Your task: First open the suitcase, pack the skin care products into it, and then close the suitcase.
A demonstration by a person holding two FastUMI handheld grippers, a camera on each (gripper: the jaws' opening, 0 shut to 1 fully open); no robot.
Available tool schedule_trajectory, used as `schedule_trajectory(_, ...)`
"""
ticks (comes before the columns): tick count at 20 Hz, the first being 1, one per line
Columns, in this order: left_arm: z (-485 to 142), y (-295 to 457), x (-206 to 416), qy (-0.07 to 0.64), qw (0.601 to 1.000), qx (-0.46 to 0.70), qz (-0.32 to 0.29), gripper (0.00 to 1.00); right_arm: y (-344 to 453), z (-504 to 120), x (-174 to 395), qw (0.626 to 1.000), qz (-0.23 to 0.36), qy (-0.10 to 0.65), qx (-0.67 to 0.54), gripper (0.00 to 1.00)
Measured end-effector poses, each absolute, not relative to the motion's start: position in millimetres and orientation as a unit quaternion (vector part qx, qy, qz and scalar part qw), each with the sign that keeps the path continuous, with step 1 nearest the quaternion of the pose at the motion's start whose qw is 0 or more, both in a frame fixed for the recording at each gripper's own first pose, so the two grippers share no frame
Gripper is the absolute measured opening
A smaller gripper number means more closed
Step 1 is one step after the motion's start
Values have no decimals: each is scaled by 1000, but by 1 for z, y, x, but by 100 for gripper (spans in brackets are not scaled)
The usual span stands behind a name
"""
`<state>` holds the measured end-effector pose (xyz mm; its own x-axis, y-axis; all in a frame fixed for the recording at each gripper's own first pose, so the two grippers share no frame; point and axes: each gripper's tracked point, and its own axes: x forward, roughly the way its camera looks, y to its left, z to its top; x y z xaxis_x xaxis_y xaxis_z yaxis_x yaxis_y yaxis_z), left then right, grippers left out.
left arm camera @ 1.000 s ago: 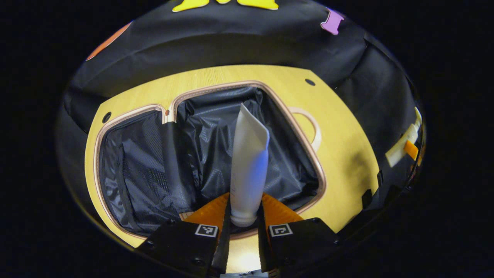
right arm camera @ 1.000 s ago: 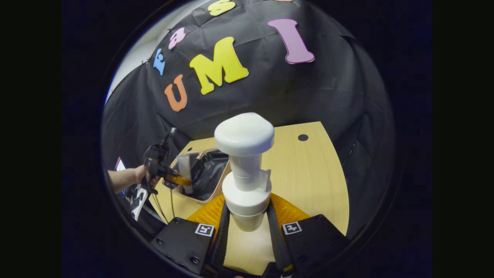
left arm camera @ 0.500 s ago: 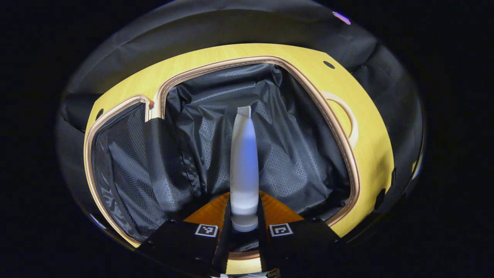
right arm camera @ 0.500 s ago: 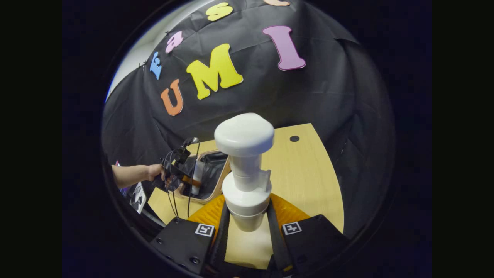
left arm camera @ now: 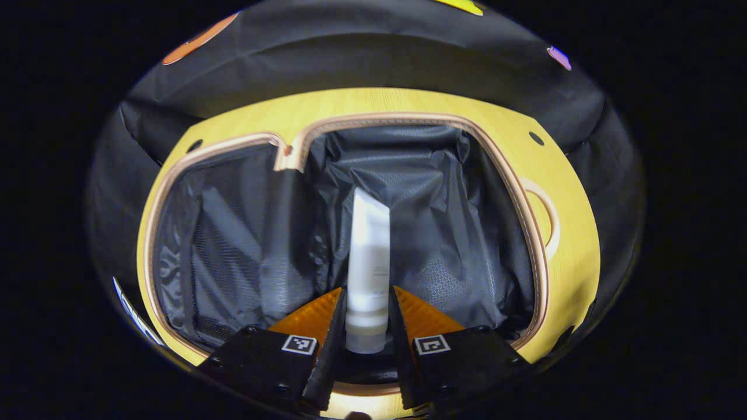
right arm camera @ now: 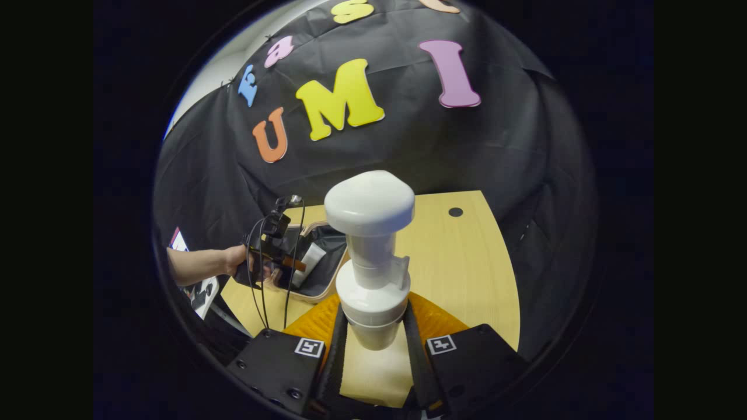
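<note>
Your left gripper (left arm camera: 366, 318), jaws apart, flanks the white tube (left arm camera: 369, 262), frame centre; right gripper (right arm camera: 373, 326) clamps the white pump bottle (right arm camera: 370, 256).

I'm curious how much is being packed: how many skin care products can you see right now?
2. A white tube lies between the left gripper fingers, over the open suitcase lining. A white pump bottle is clamped in the right gripper. Others may be hidden.

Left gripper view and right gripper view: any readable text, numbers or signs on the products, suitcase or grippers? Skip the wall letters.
White tube: faint grey print, too blurred to read.
White pump bottle: no print shows.
Left gripper and right gripper: square black-and-white markers, patterns, no letters.
Suitcase: no text shows.
Printed card by the hand: too small to read.
</note>
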<state>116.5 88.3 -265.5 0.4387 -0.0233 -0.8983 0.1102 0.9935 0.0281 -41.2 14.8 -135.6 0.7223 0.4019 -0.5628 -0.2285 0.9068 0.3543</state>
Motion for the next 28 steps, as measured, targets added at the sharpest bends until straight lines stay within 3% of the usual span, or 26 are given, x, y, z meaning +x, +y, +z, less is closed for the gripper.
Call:
schedule_trajectory(2,-247,93,116,490,871,15,-34,51,32,-132,-33,911,194,334,147,47)
schedule_trajectory(3,-236,95,112,474,880,2,-30,63,42,-132,-28,907,203,337,152,47)
schedule_trajectory(4,-225,97,106,454,890,-9,-26,69,51,-132,-25,903,214,340,152,47)
schedule_trajectory(7,-186,103,81,395,918,-32,-12,79,87,-131,-10,891,254,351,139,47)
schedule_trajectory(8,-171,108,69,374,927,-33,-4,85,101,-131,-3,885,267,357,136,47)
schedule_trajectory(9,-160,111,60,356,934,-35,3,98,115,-130,4,878,280,365,135,47)
schedule_trajectory(10,-152,116,48,342,939,-37,11,100,130,-129,11,869,294,372,141,47)
schedule_trajectory(16,-144,121,-34,305,939,-157,38,99,223,-157,67,809,330,463,151,47)
schedule_trajectory(23,-164,150,-113,317,916,-227,94,98,283,-261,102,735,244,621,124,47)
schedule_trajectory(28,-161,172,-127,310,907,-256,129,98,299,-299,108,703,189,674,126,47)
